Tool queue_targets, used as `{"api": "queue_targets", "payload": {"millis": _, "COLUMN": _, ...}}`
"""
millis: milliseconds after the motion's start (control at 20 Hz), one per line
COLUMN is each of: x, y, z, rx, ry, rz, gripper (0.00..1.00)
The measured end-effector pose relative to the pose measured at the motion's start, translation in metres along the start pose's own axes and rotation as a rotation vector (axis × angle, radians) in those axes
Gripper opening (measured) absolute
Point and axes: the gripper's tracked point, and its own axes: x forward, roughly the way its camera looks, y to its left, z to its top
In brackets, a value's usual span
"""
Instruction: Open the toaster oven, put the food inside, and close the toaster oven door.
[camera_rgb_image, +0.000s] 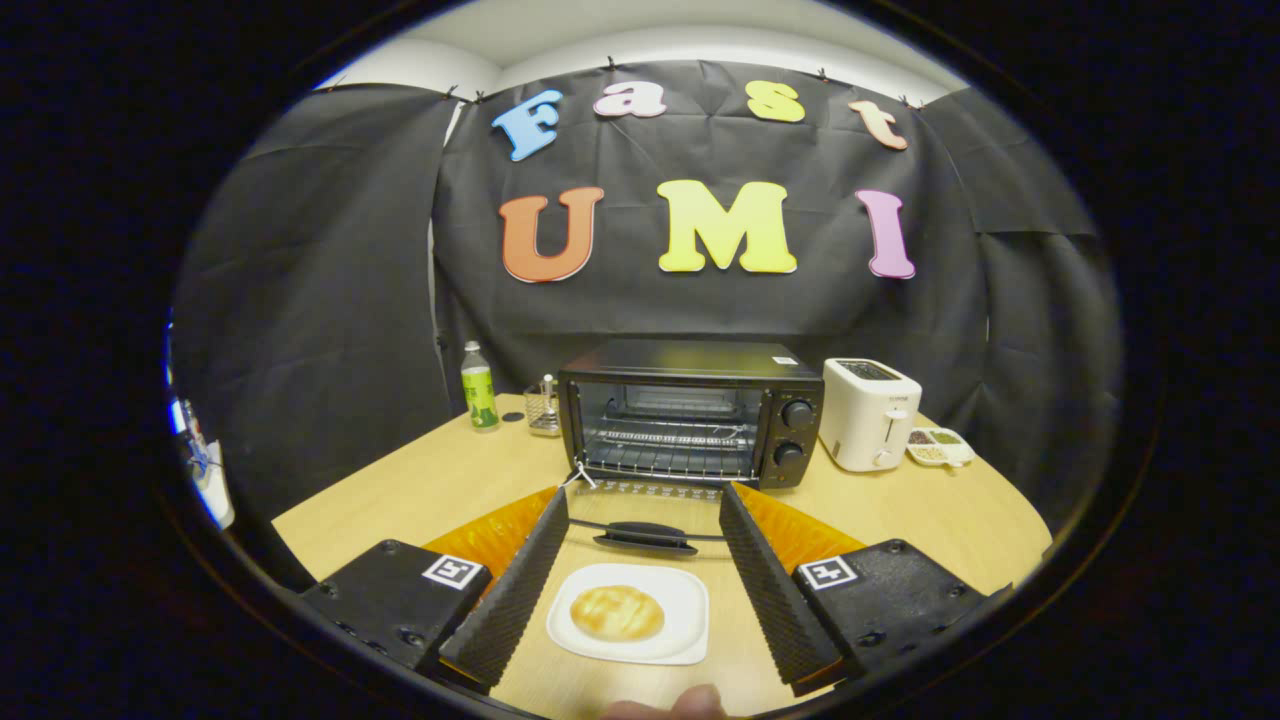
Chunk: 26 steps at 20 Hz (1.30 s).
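A black toaster oven (690, 410) stands on the wooden table (420, 490) with its glass door (645, 520) folded down flat toward me, handle at the near edge. The wire rack inside is bare. A golden round bun (617, 612) lies on a white square plate (630, 615) just short of the door's handle. My gripper (645, 505) is open, its two ribbed black fingers (520, 580) spread wide on either side of the plate, tips reaching to the lowered door. Nothing is held between them.
A white pop-up toaster (868, 413) and a small divided dish (938, 446) sit right of the oven. Left of it stand a green bottle (479, 387) and a small wire holder (543, 407). A fingertip (670, 705) shows at the near table edge.
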Motion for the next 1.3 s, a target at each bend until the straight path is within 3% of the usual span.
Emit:
{"api": "queue_targets", "payload": {"millis": 500, "x": -0.011, "y": 0.02, "z": -0.058, "rx": 0.109, "ry": 0.081, "rz": 0.067, "gripper": 1.0}}
{"api": "queue_targets", "payload": {"millis": 900, "x": 0.016, "y": 0.027, "z": -0.131, "rx": 0.136, "ry": 0.226, "rz": 0.031, "gripper": 1.0}}
{"api": "queue_targets", "payload": {"millis": 1300, "x": 0.039, "y": 0.018, "z": -0.17, "rx": 0.16, "ry": 0.356, "rz": -0.024, "gripper": 0.98}}
